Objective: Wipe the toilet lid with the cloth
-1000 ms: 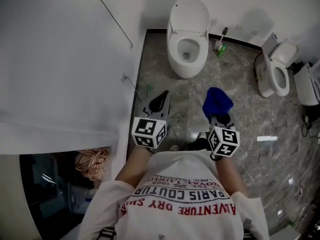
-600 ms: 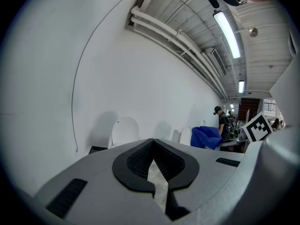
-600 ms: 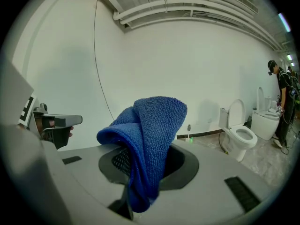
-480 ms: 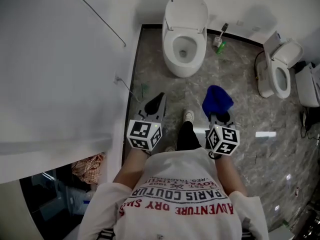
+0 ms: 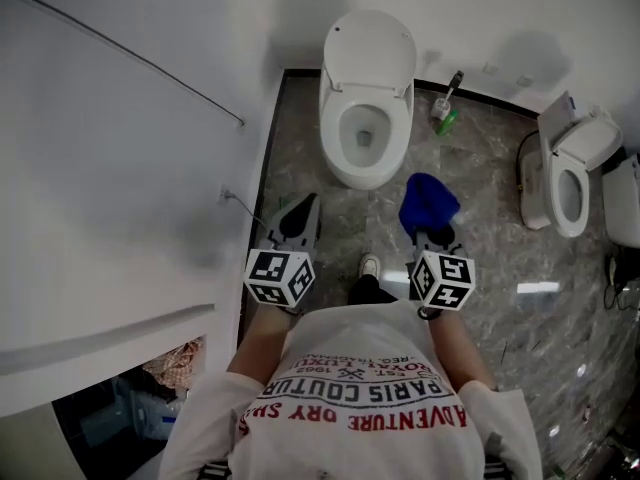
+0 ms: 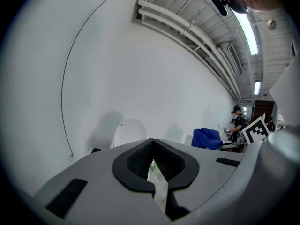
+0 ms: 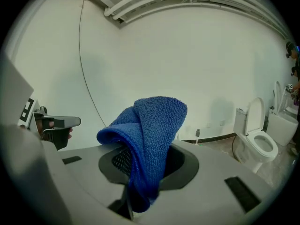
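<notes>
A white toilet (image 5: 362, 138) stands ahead on the floor, its lid (image 5: 368, 43) raised against the back wall. My right gripper (image 5: 428, 226) is shut on a blue cloth (image 5: 428, 204), which bunches up over the jaws just to the right of the bowl. In the right gripper view the blue cloth (image 7: 150, 139) hides most of the jaw gap of my right gripper (image 7: 143, 149). My left gripper (image 5: 300, 213) is shut and holds nothing, left of the bowl's front. The left gripper view shows my left gripper (image 6: 152, 146), with the lid (image 6: 130, 132) beyond it.
A second toilet (image 5: 570, 178) stands at the right with its lid up. A toilet brush (image 5: 445, 108) sits by the back wall between the two toilets. A white wall (image 5: 120, 168) runs along the left. The floor is grey marble tile (image 5: 480, 258).
The person has stepped forward, so the toilet lies closer to both grippers. The grippers keep the same pose, and the cloth stays in the right one.
</notes>
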